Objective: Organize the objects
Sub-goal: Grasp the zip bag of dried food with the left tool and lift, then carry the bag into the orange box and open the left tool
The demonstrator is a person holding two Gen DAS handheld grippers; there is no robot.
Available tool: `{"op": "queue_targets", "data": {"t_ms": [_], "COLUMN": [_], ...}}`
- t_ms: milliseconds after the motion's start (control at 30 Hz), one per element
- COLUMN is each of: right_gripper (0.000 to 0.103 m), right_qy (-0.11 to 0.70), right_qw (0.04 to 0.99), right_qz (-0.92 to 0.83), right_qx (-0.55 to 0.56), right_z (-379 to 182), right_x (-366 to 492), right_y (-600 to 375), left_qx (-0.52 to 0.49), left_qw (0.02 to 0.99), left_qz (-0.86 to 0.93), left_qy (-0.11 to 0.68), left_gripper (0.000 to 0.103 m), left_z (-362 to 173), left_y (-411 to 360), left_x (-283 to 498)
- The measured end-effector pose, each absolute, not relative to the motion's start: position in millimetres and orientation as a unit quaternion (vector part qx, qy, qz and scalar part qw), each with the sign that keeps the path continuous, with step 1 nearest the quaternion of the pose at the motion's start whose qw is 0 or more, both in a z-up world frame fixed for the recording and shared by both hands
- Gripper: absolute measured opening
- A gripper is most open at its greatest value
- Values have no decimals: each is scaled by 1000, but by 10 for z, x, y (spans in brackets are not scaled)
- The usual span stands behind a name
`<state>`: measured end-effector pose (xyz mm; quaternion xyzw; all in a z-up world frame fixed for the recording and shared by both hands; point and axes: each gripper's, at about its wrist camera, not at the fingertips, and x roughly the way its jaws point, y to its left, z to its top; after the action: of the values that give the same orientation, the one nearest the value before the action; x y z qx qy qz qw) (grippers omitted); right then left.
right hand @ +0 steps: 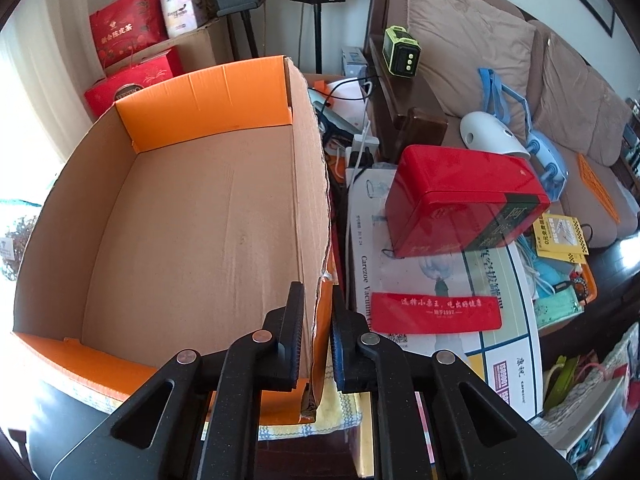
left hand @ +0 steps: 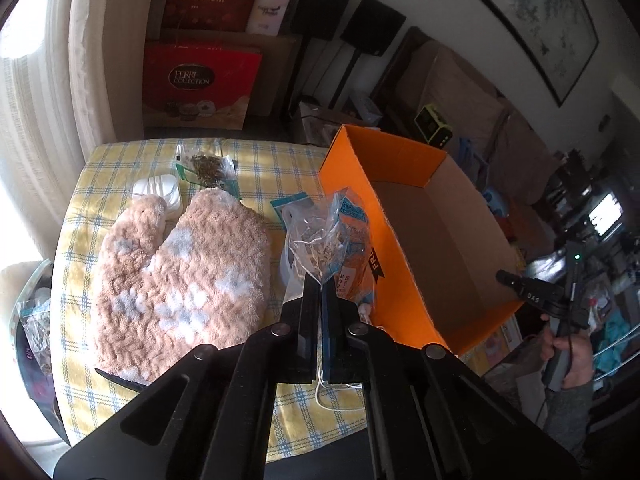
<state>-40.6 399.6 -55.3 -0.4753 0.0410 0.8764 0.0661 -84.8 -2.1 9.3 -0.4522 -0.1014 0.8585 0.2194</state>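
My left gripper [left hand: 321,280] is shut on a clear plastic bag of dried herbs [left hand: 320,244] and holds it above the checked tablecloth [left hand: 120,160], just left of the open orange cardboard box [left hand: 424,216]. A fluffy beige mitt [left hand: 180,272] lies on the table to the left. A second herb bag [left hand: 208,168] and a white case [left hand: 158,190] lie at the far side. My right gripper [right hand: 318,300] straddles the near right wall of the same box [right hand: 200,208], jaws close around the cardboard. The box is empty inside.
Flat packets [left hand: 352,236] lie beside the box under the held bag. A red tin [right hand: 460,200] and a red pouch [right hand: 436,312] sit on a printed carton right of the box. A sofa [right hand: 520,80], speakers and red gift bags [left hand: 200,80] stand behind.
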Motion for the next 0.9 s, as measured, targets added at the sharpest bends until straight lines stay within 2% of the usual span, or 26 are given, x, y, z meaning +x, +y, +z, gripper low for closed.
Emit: {"op": "queue_targets", "data": {"t_ms": [367,900], "right_gripper": [11,10], "right_qy": [34,39], "right_qw": [77,78], "right_qz": [879,881], "right_qx": [-469,-465], "right_z": [-554,-556], "right_x": [-401,-388], "right_y": [3944,3944], "left_qx": [-398,-398], "left_qw": [266,340], "left_qz": [874,850], "left_qy": [-83,-64], "left_gripper": [1,1], "left_z": [674,664], "left_y": [506,1626], "left_x": [-861,-903]}}
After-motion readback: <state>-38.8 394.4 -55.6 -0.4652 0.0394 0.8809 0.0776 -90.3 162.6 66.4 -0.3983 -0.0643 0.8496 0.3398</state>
